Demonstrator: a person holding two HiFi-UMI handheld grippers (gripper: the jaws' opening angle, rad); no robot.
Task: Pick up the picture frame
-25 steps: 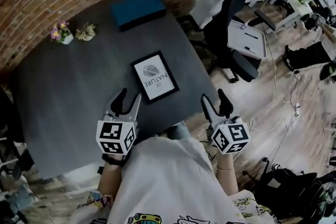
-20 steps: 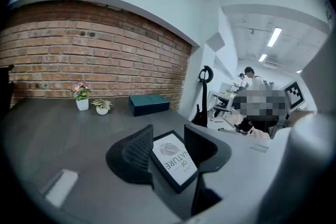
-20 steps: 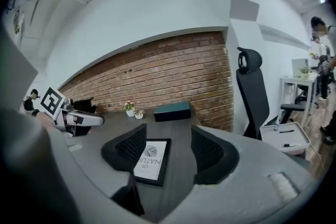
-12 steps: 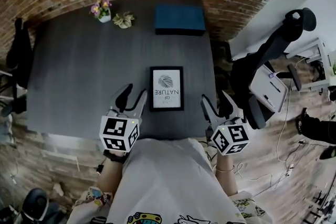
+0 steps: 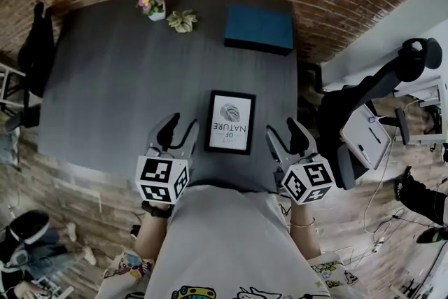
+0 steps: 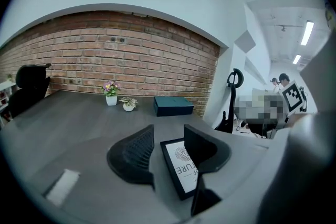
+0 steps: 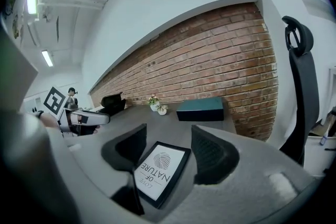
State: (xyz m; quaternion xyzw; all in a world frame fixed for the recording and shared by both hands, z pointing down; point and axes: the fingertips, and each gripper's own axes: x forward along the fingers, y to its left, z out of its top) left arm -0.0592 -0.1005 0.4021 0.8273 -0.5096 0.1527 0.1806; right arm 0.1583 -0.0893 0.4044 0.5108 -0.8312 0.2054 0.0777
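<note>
The black-bordered rectangular picture frame with a white printed sheet [image 5: 230, 122] lies flat on the dark grey tabletop [image 5: 119, 87], near its front edge and between my two tools. The left gripper [image 5: 181, 125] has its jaws spread wide and empty, just left of the frame. The right gripper [image 5: 282, 128] is likewise wide and empty, just right of it. I judge the frame light and rigid, its face probably smooth, slippery and breakable. Grip the long side borders, not the face. Because it lies flush, tip one edge up first.
</note>
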